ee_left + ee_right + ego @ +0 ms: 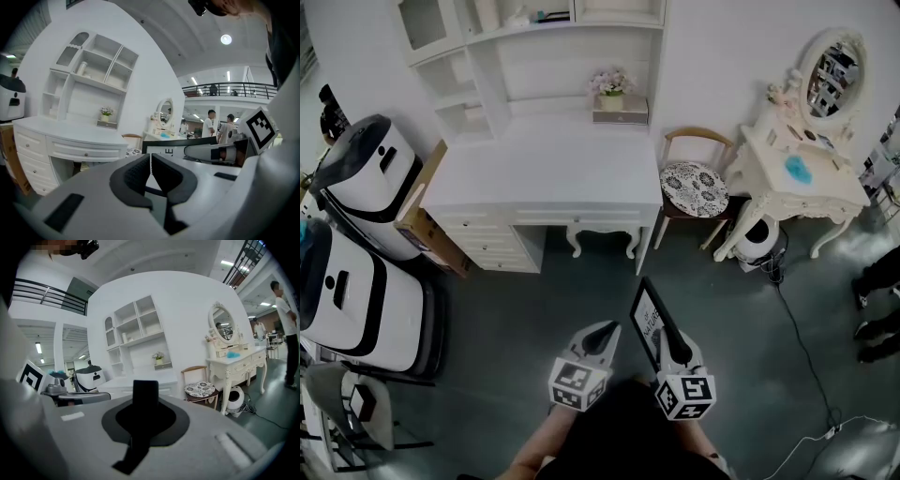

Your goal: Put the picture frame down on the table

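Right tongs (667, 339) clamped on frame (648, 317), held over floor (525, 319), well short of far worktop (544, 173). Left tongs (602, 336) closed, empty. Risk: one-sided edge grip; frame may pivot or slip in transit.

Left gripper (602, 333): held low in front of the body, tipped slightly downward, jaws pressed together with nothing between them | Right gripper (672, 339): just beside the left, same slight downward tilt, jaws clamped on the edge of the picture frame (647, 315) | Both: pointing forward, roughly parallel
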### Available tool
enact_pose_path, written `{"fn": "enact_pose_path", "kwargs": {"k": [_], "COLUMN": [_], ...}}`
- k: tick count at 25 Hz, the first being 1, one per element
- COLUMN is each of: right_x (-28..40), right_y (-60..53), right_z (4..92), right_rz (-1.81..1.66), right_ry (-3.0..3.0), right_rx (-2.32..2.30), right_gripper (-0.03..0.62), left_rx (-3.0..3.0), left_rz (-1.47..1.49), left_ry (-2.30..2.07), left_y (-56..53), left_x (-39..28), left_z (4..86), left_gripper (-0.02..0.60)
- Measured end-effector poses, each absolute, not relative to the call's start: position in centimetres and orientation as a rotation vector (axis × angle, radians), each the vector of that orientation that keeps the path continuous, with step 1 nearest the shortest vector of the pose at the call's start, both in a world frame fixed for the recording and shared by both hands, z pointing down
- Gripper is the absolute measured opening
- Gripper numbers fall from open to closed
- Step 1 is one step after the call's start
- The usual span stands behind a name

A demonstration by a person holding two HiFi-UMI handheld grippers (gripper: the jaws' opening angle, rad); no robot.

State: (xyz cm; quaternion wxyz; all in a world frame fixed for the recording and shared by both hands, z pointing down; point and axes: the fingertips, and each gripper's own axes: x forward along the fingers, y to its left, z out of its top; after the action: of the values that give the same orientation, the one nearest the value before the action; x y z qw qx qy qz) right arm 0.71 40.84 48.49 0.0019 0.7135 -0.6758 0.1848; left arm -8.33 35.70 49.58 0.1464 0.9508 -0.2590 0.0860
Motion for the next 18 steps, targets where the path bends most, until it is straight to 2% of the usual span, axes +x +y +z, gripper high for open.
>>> {"fn": "enact_pose_path", "kwargs": {"k": [18], "right_x": [-2.9], "right_y": [40.0], "right_z": [48.8], "right_rz": [0.615], "right_ry": [-2.083], "right_rx": [2.289], "right_gripper": [0.014], "left_rx": [2.734], "left_rz": [0.255], "left_ry": [-0.683], "left_y": [34.2], "left_x": [-11.4], "left_z": [50.6], "left_gripper": [0.020]}}
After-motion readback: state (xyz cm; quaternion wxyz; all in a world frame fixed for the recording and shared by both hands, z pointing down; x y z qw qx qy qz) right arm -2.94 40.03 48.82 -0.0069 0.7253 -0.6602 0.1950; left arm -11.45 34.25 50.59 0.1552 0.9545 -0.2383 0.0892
